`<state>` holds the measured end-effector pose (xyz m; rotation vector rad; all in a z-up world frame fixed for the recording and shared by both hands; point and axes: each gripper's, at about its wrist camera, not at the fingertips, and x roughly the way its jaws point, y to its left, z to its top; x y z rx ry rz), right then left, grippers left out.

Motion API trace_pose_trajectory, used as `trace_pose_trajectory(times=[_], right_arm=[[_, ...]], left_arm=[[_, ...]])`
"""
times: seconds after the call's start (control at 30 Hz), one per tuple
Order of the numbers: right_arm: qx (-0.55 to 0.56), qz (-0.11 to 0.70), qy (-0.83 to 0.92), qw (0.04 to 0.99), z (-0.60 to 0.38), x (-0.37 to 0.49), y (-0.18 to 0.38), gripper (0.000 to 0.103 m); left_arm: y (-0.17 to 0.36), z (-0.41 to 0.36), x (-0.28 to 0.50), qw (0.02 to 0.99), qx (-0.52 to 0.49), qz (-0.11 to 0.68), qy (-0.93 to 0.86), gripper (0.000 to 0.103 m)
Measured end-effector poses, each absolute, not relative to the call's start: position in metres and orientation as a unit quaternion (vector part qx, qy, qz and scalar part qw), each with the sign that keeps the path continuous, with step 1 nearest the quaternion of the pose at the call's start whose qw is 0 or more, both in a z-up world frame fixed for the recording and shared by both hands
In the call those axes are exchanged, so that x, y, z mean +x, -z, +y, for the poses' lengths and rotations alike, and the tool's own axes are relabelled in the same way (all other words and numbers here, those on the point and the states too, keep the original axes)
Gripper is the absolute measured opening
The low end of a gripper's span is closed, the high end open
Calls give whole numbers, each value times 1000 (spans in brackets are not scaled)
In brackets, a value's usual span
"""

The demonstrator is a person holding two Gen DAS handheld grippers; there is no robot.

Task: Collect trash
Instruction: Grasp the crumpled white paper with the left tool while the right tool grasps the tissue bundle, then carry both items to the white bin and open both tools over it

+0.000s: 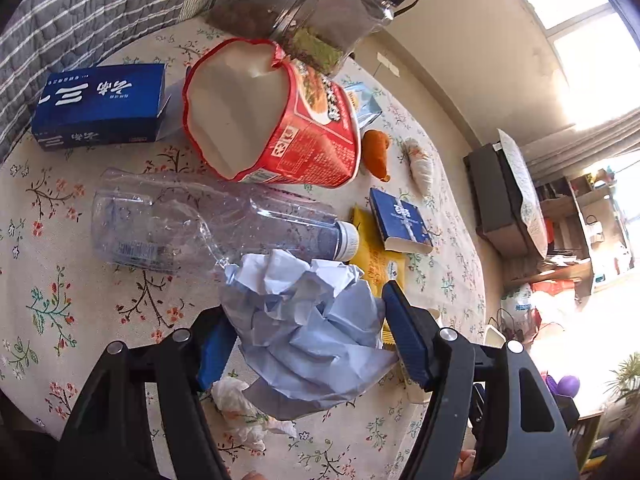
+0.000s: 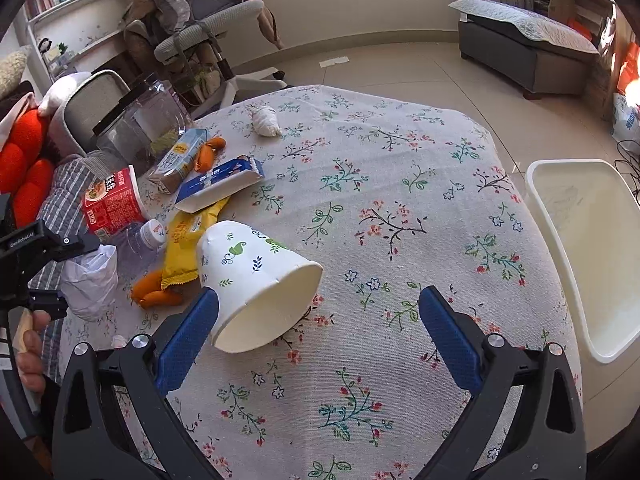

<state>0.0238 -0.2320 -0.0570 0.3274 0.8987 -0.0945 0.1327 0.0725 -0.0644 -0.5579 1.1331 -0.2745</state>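
My left gripper [image 1: 310, 320] is shut on a crumpled ball of white paper [image 1: 308, 312], with a blue pad against each side of it. The same paper ball [image 2: 90, 280] shows at the left edge of the right wrist view, in that gripper. Behind it lie a squashed clear plastic bottle [image 1: 192, 224], a red instant-noodle cup [image 1: 280, 120] on its side and a blue box [image 1: 100, 106]. My right gripper [image 2: 320, 312] is open above the tablecloth. A white paper cup [image 2: 256, 276] lies on its side against the left finger; the right finger stands clear of it.
A white plastic bin [image 2: 536, 208] stands off the table's right edge. Yellow wrapper [image 2: 188, 240], small blue carton [image 2: 220, 188], orange peels [image 2: 156, 292] and a tissue [image 1: 240, 412] litter the floral tablecloth [image 2: 400, 208]. A clear jar [image 1: 312, 4] stands at the back.
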Motion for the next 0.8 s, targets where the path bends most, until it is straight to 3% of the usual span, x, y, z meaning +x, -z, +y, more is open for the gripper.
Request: trace_pose_trajectory(times=[0.27, 0.5, 0.67, 0.77, 0.8], right_arm=[[55, 465, -114, 876, -120, 36, 55, 96], [38, 504, -183, 843, -33, 58, 76, 92], [28, 540, -178, 822, -22, 67, 103, 75], [-14, 521, -173, 835, -16, 63, 101, 29], [-5, 522, -186, 832, -18, 63, 99, 28]], left_arm=[[2, 102, 121, 870, -248, 406, 130, 68], [-14, 138, 109, 895, -249, 361, 88, 69], [-18, 151, 105, 898, -252, 350, 86, 69], [-15, 149, 108, 893, -256, 358, 91, 69], [-15, 147, 109, 892, -256, 360, 92, 69]])
